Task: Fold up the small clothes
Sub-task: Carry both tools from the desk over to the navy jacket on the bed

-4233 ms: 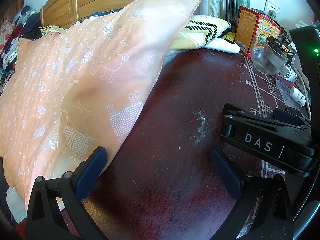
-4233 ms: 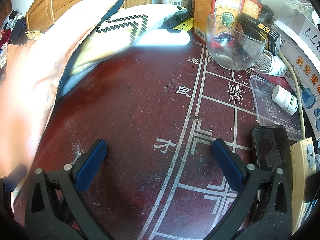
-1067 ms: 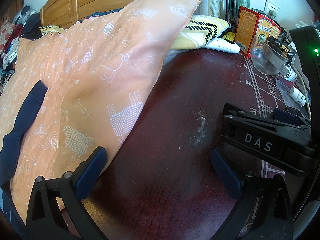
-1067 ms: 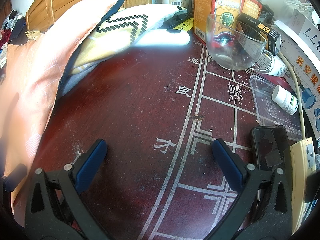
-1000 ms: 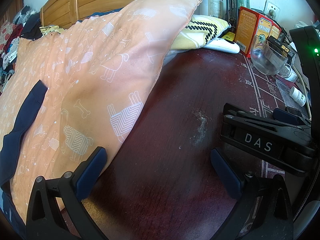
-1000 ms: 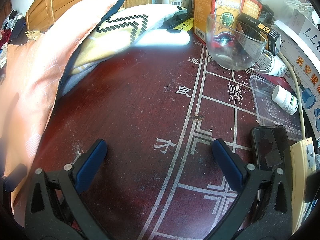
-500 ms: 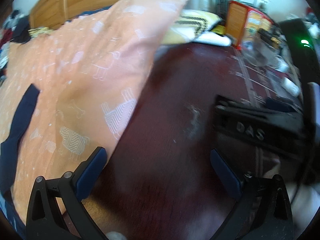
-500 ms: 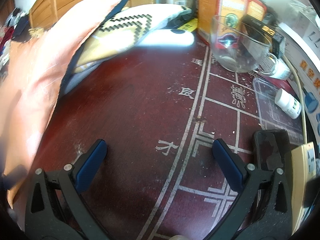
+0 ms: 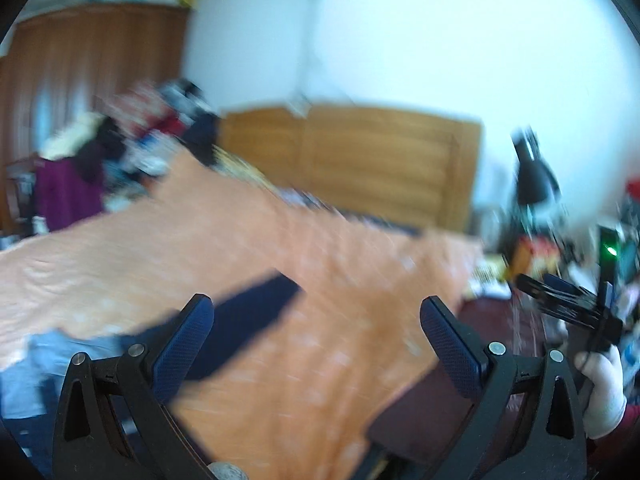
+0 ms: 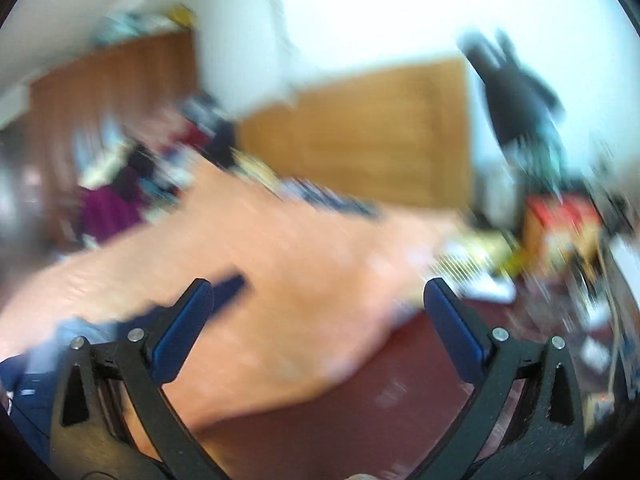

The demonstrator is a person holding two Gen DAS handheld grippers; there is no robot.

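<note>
Both views are blurred by motion. A dark navy garment (image 9: pixel 244 320) lies flat on the orange patterned bedcover (image 9: pixel 304 264), with light blue cloth (image 9: pixel 52 352) at its near left end. My left gripper (image 9: pixel 316 320) hangs open above the bedcover, nothing between its blue pads, the garment just behind its left finger. In the right wrist view the navy garment (image 10: pixel 230 286) shows as a short dark strip on the orange bedcover (image 10: pixel 288 280). My right gripper (image 10: pixel 318 300) is open and empty too. The right gripper's body (image 9: pixel 568 304) and a white-gloved hand (image 9: pixel 604 392) appear at the left view's right edge.
A dark red table (image 9: pixel 432 412) meets the bed at lower right, cluttered with boxes (image 10: pixel 560 220) and a black lamp (image 9: pixel 534 178). A wooden headboard (image 9: pixel 352 160) stands behind the bed. Piled clothes (image 9: pixel 120 152) and a brown wardrobe (image 9: pixel 80 72) fill the far left.
Both grippers have lifted off the table and swung up and left to face the bed and room. The navy garment now lies ahead of both; earlier it sat at the left edge.
</note>
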